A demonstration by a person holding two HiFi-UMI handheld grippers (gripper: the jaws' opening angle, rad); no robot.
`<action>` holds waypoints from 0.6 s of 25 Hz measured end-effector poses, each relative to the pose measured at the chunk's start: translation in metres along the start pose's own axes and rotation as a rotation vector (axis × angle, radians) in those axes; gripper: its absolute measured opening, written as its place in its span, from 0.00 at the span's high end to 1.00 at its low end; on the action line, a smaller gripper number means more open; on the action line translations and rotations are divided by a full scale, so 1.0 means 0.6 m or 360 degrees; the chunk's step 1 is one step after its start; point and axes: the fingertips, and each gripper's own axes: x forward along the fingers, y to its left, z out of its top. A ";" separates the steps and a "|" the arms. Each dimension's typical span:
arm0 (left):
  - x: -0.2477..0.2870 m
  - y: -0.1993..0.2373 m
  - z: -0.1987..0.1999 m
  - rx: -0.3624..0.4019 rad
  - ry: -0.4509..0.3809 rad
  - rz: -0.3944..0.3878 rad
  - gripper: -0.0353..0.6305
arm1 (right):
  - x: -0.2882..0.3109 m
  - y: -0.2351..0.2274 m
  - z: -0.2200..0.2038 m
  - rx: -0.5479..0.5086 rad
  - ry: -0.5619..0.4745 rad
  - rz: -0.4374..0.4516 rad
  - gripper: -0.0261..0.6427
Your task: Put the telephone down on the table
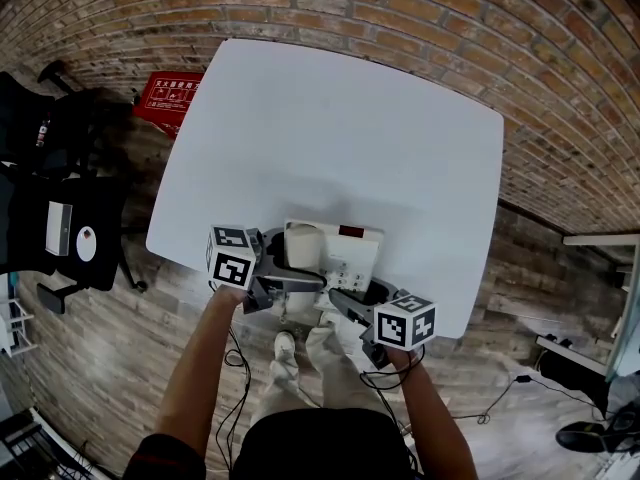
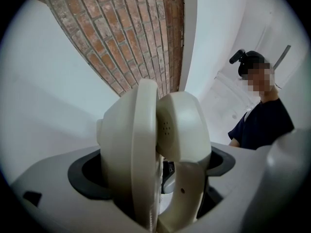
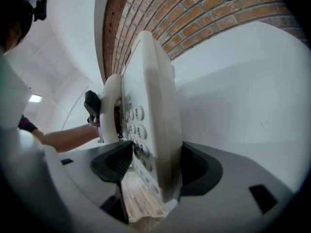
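A cream desk telephone (image 1: 335,253) with its handset (image 1: 300,244) on the left side is at the near edge of the white table (image 1: 350,128). My left gripper (image 1: 272,280) is shut on its left end, across body and handset (image 2: 182,130). My right gripper (image 1: 352,305) is shut on the keypad end (image 3: 148,120). In the left gripper view the left gripper (image 2: 153,174) pinches both parts together. Wooden floor shows under the right gripper (image 3: 158,171), so that end overhangs the table edge. Whether the phone rests on the table I cannot tell.
A black chair (image 1: 60,228) stands on the wood floor at the left, and a red sign (image 1: 168,98) lies by the table's far left corner. Brick wall surrounds the table's far side. Cables (image 1: 235,388) hang beside the person's legs.
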 end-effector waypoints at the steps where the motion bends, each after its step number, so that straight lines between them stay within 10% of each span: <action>1: 0.000 0.000 0.000 0.0009 -0.0002 -0.0002 0.12 | 0.000 -0.001 0.000 0.0000 0.0002 0.0001 0.55; 15: -0.012 -0.006 -0.005 0.0064 0.0049 -0.0030 0.23 | -0.008 -0.008 0.008 -0.0088 0.0011 0.0020 0.54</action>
